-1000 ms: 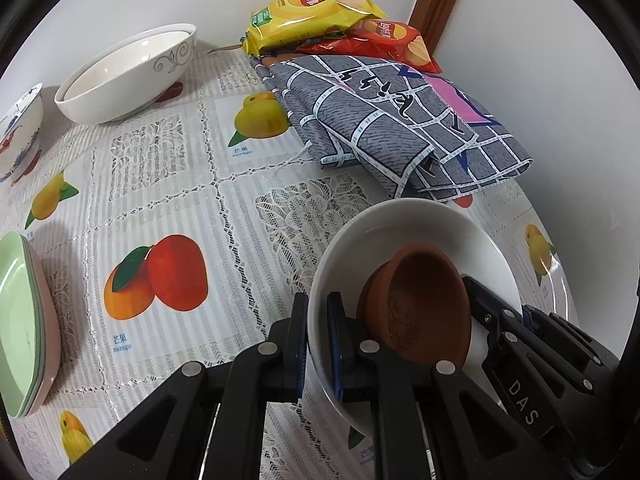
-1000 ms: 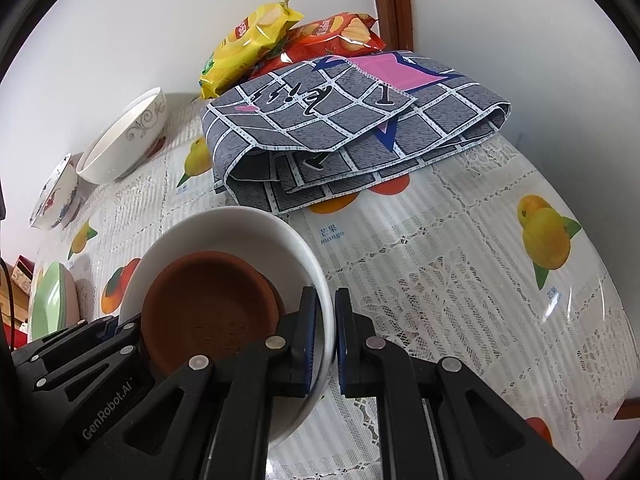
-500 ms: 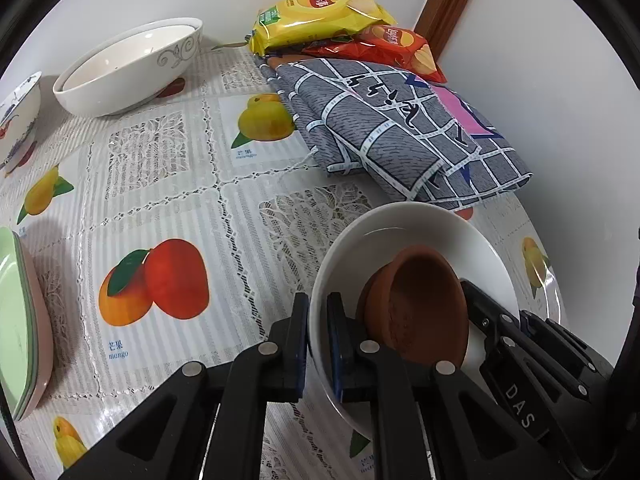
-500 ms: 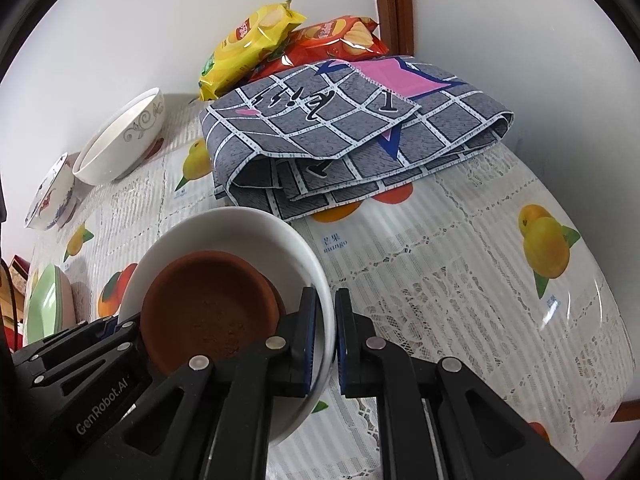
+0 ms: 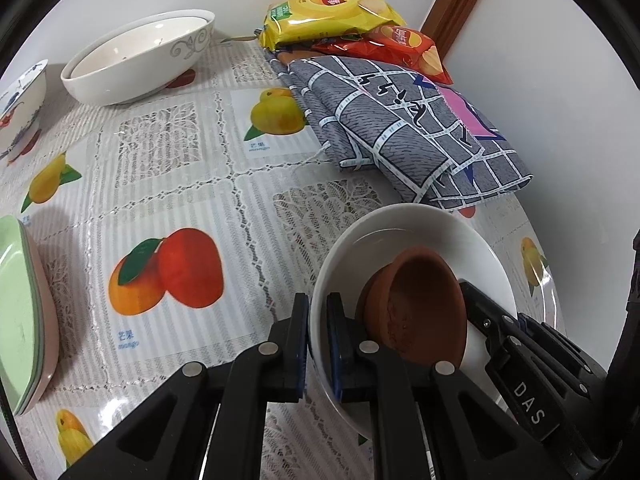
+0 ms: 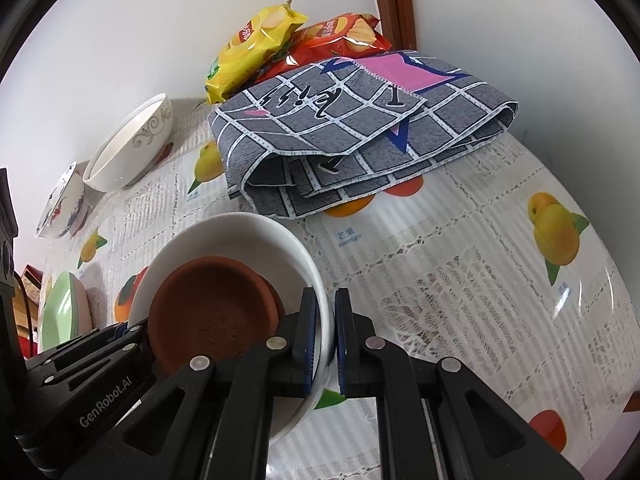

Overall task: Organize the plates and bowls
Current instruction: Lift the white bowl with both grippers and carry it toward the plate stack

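A: Right up close, the left gripper (image 5: 318, 320) is clamped on the near-left rim of the white bowl (image 5: 404, 228), one pad inside, one outside.

B: And the right gripper (image 6: 326, 320) has pinched the opposite rim of that same bowl the same way. Both sets of tongs tight on it.

A: Inside the bowl sits a small brown clay dish (image 5: 420, 304), tilted, leaning toward the right gripper's side.

B: From the right wrist view the bowl hangs over the fruit-print tablecloth (image 6: 460, 280); I can't tell whether its base touches the cloth.

A: Off to the left edge, a stack of plates (image 5: 20, 304), green on top, pink underneath.

B: Just beyond the bowl, a folded grey checked cloth (image 5: 400, 132) with a pink patch.

A: Behind that, a yellow chip bag (image 5: 328, 12) lying across a red chip bag (image 5: 404, 44), against the wall.

B: Far left corner, a big white bowl with grey scrollwork (image 5: 136, 60), another nested in it, and beside it a small patterned bowl (image 5: 20, 108) at the frame's edge.
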Available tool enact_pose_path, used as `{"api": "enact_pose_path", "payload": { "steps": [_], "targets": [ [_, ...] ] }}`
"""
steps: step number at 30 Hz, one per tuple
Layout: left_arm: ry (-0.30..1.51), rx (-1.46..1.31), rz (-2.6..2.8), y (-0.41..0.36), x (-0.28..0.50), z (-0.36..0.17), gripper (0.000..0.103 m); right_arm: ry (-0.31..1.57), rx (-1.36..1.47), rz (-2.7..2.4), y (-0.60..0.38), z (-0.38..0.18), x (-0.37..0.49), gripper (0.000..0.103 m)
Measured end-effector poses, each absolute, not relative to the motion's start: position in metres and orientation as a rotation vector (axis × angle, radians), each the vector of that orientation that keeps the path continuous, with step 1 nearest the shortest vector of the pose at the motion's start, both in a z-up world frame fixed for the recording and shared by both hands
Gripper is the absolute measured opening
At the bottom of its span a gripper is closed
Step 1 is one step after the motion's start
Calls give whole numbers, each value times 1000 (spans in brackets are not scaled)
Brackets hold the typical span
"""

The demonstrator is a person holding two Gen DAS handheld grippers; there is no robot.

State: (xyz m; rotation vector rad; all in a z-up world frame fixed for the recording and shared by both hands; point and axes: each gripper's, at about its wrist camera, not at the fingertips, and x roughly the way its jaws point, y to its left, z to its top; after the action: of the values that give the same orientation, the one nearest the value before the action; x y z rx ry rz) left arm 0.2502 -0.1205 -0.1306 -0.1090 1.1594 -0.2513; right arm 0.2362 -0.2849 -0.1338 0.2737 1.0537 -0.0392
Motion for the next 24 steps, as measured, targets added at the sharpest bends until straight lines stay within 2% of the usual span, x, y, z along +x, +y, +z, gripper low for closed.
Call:
{"api": "enact_pose_path", "payload": {
  "steps": [24],
  "targets": [
    [1073, -130, -206, -73, 231, -70, 9, 976, 232, 27, -236, -68, 226, 9]
  ]
}}
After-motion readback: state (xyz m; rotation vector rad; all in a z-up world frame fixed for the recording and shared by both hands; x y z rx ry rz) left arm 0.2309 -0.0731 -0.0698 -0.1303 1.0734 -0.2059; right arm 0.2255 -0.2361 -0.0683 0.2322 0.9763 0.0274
